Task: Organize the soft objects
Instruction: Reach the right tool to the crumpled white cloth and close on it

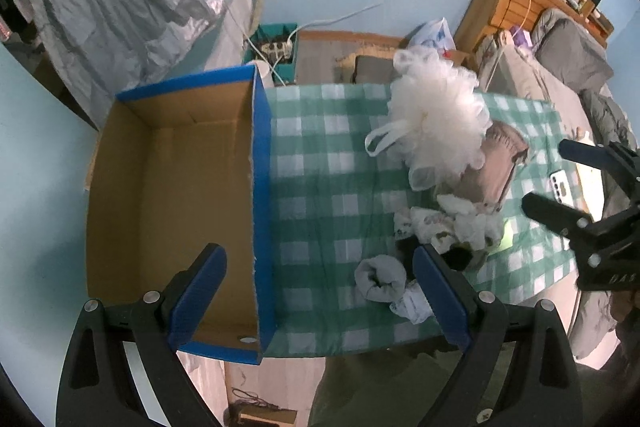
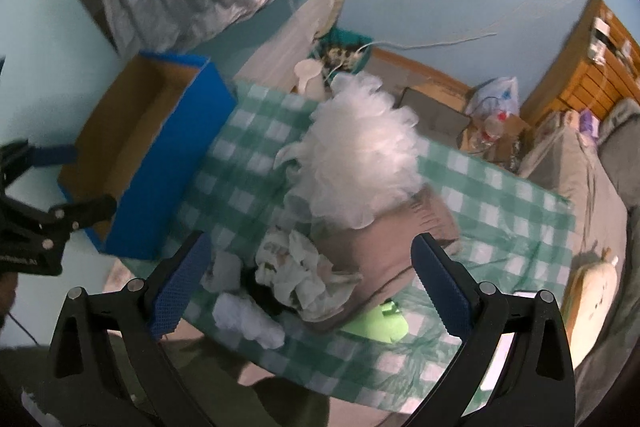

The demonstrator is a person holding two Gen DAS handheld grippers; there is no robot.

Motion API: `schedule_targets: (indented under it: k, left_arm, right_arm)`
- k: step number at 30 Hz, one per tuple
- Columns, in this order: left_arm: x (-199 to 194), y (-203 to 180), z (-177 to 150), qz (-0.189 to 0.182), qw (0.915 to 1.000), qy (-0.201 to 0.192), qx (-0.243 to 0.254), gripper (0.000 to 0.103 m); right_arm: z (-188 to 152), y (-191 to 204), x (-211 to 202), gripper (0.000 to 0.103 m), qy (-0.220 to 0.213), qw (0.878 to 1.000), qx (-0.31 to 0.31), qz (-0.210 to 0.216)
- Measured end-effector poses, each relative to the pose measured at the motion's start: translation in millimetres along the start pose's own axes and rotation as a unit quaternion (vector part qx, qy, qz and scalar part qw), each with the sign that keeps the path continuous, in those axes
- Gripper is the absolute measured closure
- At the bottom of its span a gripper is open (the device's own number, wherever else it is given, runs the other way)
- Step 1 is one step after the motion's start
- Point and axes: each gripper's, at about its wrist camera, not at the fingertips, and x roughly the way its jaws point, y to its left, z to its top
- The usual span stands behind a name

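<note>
The left gripper [image 1: 320,291] hangs above the near edge of the tabletop [image 1: 320,155], its blue-padded fingers [image 1: 200,291] spread wide with nothing between them; one finger sits over the open cardboard box [image 1: 168,187], the other over the heap of soft things. The right gripper [image 2: 312,283] likewise stands wide and empty, straddling the pile from the near side. Each gripper also appears in the other's view: the right one at the far right of the left wrist picture, the left one at the left border of the right wrist picture.

Nearest the front edge lie a rolled grey sock [image 1: 380,277] and a crumpled white cloth [image 2: 248,319]. Just behind them is a tangle of patterned white socks [image 1: 436,223] with something dark beneath. A bright green item [image 2: 380,323] peeks out at the pile's right side; the right wrist view shows it far more plainly. Behind the socks lies a brownish-pink cushion [image 2: 368,247], and a fluffy white bath pouf [image 1: 440,115] rests on its far end, its loop handle [image 1: 384,137] trailing toward the box; the right wrist view blurs it.

The box, blue outside and plain brown inside, occupies the left end of the tabletop, which wears a green-and-white checked cloth. Only the left wrist view shows its bare floor fully. A phone [image 1: 560,187] lies beyond the right edge.
</note>
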Motion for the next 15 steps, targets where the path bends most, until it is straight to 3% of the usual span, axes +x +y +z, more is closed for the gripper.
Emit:
schedule_targets:
  k: [1,3,15]
  left_arm:
    - [2.3,0.0,-0.4,0.000,1.0000,0.001,0.001,0.008]
    - [11.1,-1.3,-2.0,0.000,1.0000,0.005,0.007,0.008]
    - [53.1,-10.3,-8.7,-0.010,0.9992,0.033,0.022,0.008]
  right_arm:
    - [-5.6,-1.3,6.1,0.004,0.031,0.999,-0.007,0.007]
    - [-7.5,0.5,19.0,0.005,0.045,0.999,-0.009,0.020]
    - [-23.3,12.2,84.1,0.009,0.060,0.996,-0.050,0.048]
